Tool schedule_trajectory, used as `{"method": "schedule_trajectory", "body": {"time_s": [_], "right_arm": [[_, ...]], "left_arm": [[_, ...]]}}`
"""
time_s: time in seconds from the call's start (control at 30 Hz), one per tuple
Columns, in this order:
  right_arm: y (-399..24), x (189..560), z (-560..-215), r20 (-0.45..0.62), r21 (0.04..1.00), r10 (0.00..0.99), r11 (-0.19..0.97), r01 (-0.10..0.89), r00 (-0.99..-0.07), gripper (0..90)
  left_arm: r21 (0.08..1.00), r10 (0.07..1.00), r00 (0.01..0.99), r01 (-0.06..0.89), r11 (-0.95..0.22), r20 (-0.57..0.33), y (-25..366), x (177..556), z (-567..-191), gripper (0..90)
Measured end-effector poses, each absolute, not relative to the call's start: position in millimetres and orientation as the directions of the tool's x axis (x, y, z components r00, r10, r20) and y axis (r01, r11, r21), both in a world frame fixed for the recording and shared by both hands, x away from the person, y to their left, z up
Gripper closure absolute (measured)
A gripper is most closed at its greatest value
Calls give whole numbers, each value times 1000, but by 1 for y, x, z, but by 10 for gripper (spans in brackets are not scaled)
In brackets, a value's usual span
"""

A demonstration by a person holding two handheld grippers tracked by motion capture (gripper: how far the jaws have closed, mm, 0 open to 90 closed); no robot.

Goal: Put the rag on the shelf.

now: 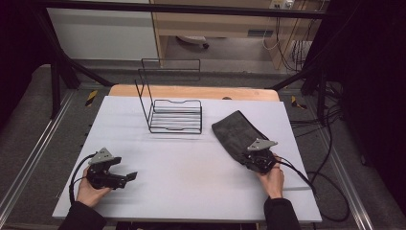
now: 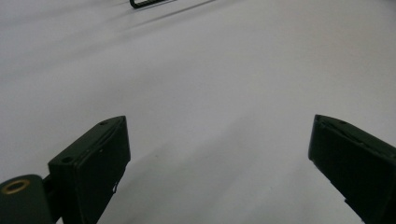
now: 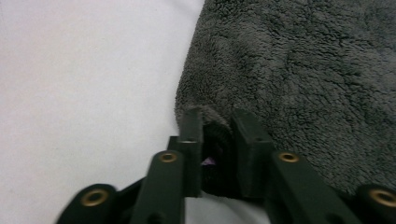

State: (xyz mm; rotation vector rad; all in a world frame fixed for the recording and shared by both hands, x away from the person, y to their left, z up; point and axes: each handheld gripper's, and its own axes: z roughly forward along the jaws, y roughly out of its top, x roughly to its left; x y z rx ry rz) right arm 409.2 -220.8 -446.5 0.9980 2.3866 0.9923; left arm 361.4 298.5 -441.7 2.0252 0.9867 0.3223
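One white table (image 1: pixel 182 167) carries everything here. Behind its middle stands a black wire rack (image 1: pixel 173 112), and right of that, just apart from it, lies a dark grey towel (image 1: pixel 234 132), flat and angled toward the near right edge. The right gripper (image 3: pixel 217 135) sits at the towel's near corner, its jaws nearly together and pinching a fold of the pile between the pads. The left gripper (image 1: pixel 125 177) rests near the table's near left, jaws wide apart over bare surface, holding nothing.
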Motion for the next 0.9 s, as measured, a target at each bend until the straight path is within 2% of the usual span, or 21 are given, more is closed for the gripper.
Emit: {"method": "schedule_trajectory", "body": {"time_s": [0.23,0.5,0.9], "right_arm": [[-221,409,-442,-46,729,745,481,488,-665,826],[-217,401,-429,-40,755,746,459,469,-665,829],[-198,382,-422,18,756,698,459,467,-716,824]], "left_arm": [[779,744,656,530,-337,-124,299,362,-442,57],[777,743,657,530,-340,-124,299,362,-442,58],[777,748,652,534,-334,-127,300,362,-442,58]]}}
